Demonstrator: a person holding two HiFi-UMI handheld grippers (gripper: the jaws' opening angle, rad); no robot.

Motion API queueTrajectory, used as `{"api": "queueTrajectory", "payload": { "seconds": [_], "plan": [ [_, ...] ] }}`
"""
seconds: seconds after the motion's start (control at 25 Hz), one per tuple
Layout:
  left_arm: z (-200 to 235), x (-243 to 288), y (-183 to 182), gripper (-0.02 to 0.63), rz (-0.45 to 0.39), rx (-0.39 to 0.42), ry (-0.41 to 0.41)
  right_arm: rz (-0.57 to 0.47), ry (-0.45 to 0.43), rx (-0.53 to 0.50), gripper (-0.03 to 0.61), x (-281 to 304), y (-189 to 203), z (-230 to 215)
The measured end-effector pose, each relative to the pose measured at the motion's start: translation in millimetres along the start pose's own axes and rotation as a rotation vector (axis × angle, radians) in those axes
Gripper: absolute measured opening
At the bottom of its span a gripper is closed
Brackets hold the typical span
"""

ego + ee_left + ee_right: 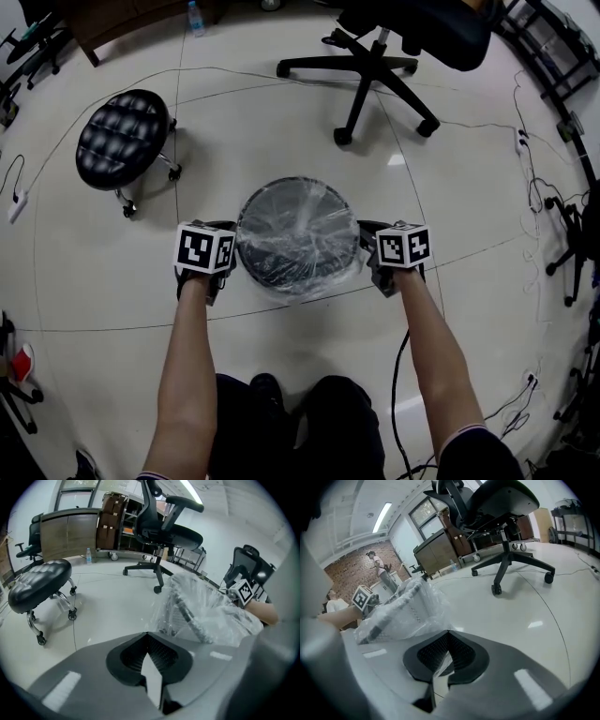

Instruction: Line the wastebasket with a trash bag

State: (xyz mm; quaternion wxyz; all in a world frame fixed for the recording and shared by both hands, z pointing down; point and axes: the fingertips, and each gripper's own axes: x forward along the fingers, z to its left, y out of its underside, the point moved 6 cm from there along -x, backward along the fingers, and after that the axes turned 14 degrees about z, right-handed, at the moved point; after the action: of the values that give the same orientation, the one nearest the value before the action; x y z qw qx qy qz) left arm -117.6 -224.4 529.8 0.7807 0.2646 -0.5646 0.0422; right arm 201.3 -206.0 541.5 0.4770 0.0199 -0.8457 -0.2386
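Observation:
A round black mesh wastebasket (272, 270) stands on the floor just ahead of my feet. A clear trash bag (298, 230) is stretched over its mouth and hangs down its sides. My left gripper (216, 267) sits at the basket's left rim and my right gripper (377, 265) at its right rim. Both are shut, and each pinches the bag's film at its edge. In the left gripper view the jaws (147, 638) meet on a pale sliver of film, with the wrapped basket (187, 613) just beyond. The right gripper view shows crinkled film between the closed jaws (446, 638), beside the bag (408, 609).
A black padded stool on castors (124, 139) stands to the far left and a black office chair (375, 56) behind the basket. Thin cables (469, 124) run across the pale floor. A person (382, 571) stands far off by a brick wall.

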Motion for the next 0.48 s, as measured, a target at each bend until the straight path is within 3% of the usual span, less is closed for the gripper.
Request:
{"api": "queueTrajectory", "payload": {
  "seconds": [0.2, 0.36, 0.48],
  "plan": [
    [1.4, -4.7, 2.5, 0.012, 0.003, 0.006, -0.031, -0.020, 0.027, -0.016, 0.008, -5.4, 12.9, 1.3],
    [2.4, -15.1, 4.0, 0.033, -0.014, 0.018, -0.037, -0.083, 0.058, -0.007, 0.069, -25.2, 12.9, -0.3],
    [1.7, -23.2, 5.0, 0.054, -0.024, 0.037, -0.039, -0.125, 0.074, -0.008, 0.078, -43.5, 14.3, 2.3]
  ]
}}
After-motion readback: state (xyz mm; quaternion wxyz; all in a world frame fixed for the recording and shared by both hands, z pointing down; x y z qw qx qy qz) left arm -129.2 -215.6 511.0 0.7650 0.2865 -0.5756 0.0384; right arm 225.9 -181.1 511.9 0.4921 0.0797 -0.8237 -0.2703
